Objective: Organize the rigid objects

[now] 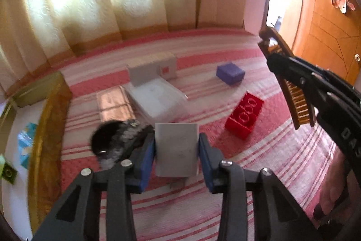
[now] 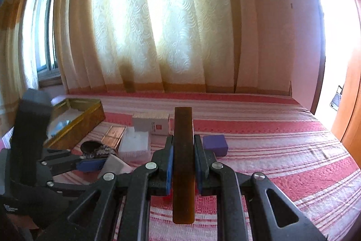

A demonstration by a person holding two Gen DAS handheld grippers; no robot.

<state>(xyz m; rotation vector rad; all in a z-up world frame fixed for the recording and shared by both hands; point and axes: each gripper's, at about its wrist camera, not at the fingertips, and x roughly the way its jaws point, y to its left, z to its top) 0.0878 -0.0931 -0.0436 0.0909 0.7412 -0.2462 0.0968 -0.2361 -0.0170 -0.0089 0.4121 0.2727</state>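
both tongs loaded over the striped bed

left wrist view: the left tongs (image 1: pixel 177 150) are clamped on a small grey box (image 1: pixel 176 146), blue pads pressing both its sides, just above the pink striped bed (image 1: pixel 259 164). crowding it on the left is a black round piece (image 1: pixel 112 139), with a copper-coloured flat box (image 1: pixel 114 104) and a clear plastic box (image 1: pixel 158 101) right behind. a white carton (image 1: pixel 153 69) stands further back. the red block (image 1: pixel 244 114) and purple box (image 1: pixel 230 72) lie well apart to the right, with bare bedspread around them. a gold tin (image 1: pixel 45 128) lines the left edge.

right wrist view: the right tongs (image 2: pixel 183 164) are squeezed onto a brown comb (image 2: pixel 183 150), seen edge-on and upright. the bed runs clear to the right and up to the curtain (image 2: pixel 158 26); the clutter sits left, beside the gold tin.
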